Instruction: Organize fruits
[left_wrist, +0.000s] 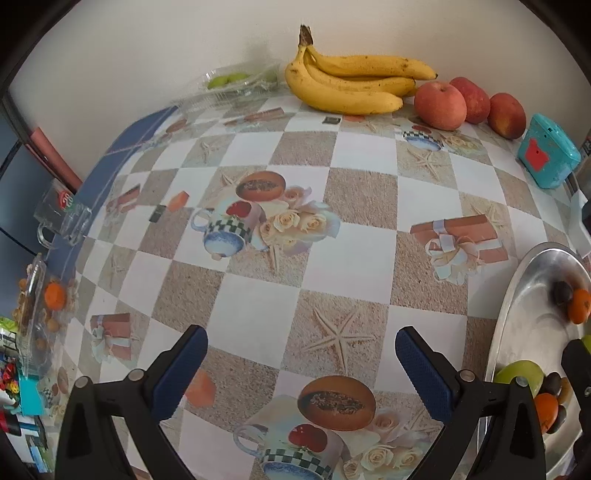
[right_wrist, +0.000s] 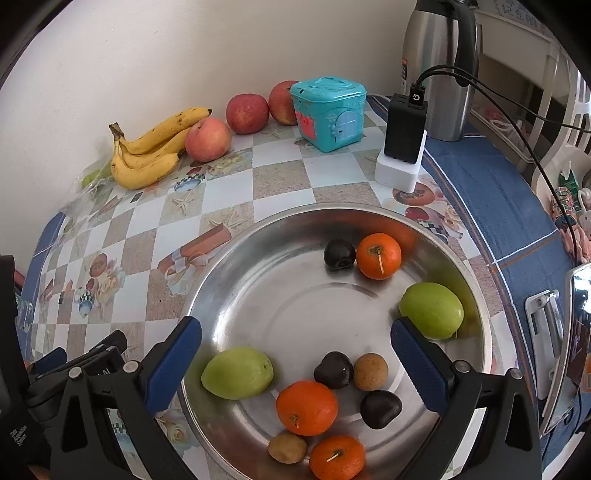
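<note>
Both grippers are gaping, fingers apart: the left gripper (left_wrist: 301, 363) is hovering over the tablecloth (left_wrist: 362, 195), the right gripper (right_wrist: 295, 354) over the fruit-filled bowl (right_wrist: 280, 236).

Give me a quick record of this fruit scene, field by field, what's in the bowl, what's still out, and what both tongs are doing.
bowl: steel, holds three oranges, two green fruits, three dark fruits, two small brown ones
bananas: on table by wall
apples: three, beside bananas
left tongs: open, empty, above table
right tongs: open, empty, above bowl
teal box: near apples
</note>
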